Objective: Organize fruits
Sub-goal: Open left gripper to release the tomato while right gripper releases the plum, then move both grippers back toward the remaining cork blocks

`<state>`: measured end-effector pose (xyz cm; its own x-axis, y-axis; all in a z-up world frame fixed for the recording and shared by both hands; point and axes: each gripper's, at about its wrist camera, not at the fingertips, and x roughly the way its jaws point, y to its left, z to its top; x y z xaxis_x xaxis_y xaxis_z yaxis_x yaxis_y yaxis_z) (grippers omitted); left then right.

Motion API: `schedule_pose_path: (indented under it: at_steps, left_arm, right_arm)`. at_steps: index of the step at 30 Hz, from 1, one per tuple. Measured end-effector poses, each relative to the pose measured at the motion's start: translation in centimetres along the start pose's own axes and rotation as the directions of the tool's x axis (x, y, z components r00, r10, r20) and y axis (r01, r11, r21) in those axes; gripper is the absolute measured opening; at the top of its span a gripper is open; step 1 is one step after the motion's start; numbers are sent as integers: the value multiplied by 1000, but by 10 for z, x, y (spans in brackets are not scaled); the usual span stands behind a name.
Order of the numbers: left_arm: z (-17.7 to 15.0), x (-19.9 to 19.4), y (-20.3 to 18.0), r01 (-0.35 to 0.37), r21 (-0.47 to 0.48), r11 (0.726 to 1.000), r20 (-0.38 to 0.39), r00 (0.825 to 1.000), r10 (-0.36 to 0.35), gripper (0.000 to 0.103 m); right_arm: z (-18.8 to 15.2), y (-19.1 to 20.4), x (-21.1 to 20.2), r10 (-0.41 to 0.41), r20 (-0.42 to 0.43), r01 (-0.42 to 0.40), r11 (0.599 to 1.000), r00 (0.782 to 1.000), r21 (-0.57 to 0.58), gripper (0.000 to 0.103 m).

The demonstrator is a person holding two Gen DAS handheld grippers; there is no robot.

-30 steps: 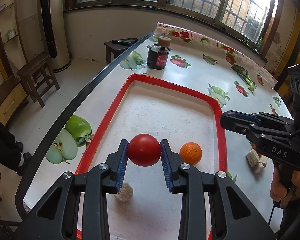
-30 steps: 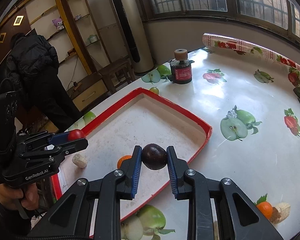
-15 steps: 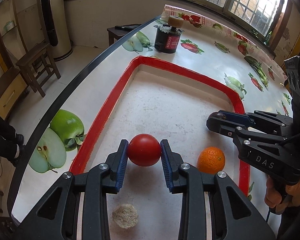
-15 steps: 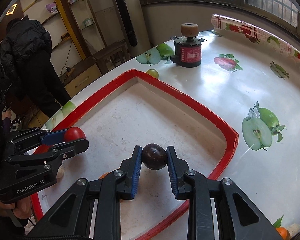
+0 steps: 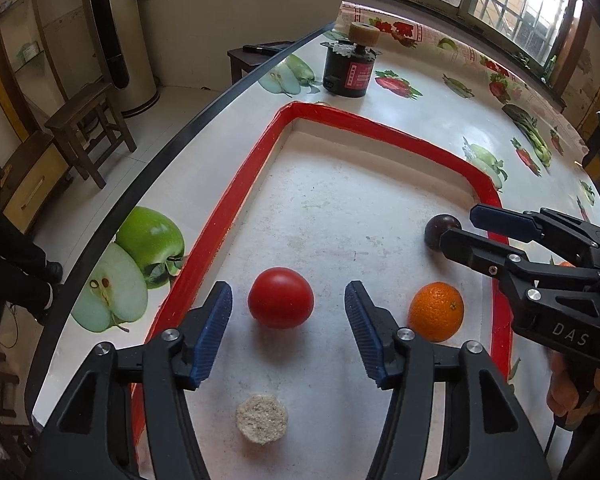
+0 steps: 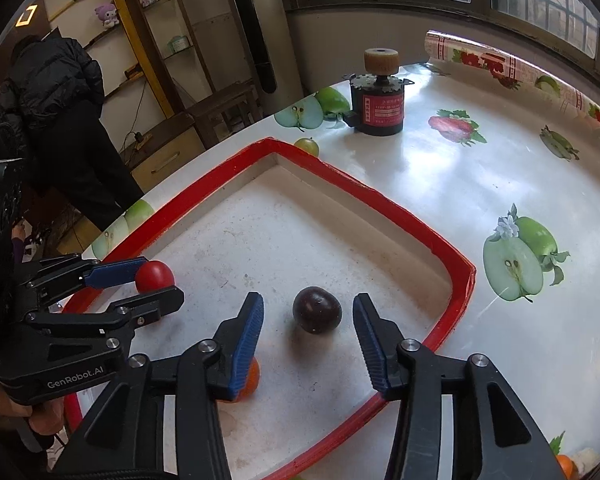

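Nearest the left wrist camera, a pale crumbly puck (image 5: 262,420) lies on the floor of the tray (image 5: 228,216), between the finger arms. Beyond it the left gripper (image 5: 288,312) has just been opening: its fingers (image 5: 216,320) stand apart, clear of the tomato (image 5: 281,303) resting on the tray floor between them. The tomato is red, smooth and round. Just right of it sits an orange (image 5: 436,312), near the tray's right rim.

The right gripper (image 6: 308,328) has likewise just been opening; the plum (image 6: 317,309), dark, glossy and round, rests on the tray between its separated fingers (image 6: 248,340), touching neither. The tray's far half is bare up to its red rim. Past the rim, a black motor (image 6: 378,110) stands on the table (image 6: 460,168).
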<state>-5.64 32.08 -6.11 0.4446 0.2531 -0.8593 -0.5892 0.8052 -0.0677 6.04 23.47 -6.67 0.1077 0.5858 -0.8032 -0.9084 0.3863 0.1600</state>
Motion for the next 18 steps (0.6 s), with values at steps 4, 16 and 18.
schedule_pose_path:
  at_steps: [4,16,18]
  left_arm:
    - [-1,-11,0,3,-11,1000,19,1000,-3,58]
    - [-15,-57,-27,57,21,998,94,994,-59,58]
    - [-17,-63,-35,70,35,997,101,992,-73,58]
  right_arm:
    - [-4,-2,-19,6,28,-7,1000,1000,11,52]
    - [-42,-15,-96,-6,123,0,999,992,50,52]
    - [-50,-21,-107,-13,135,4,998,991,66,52]
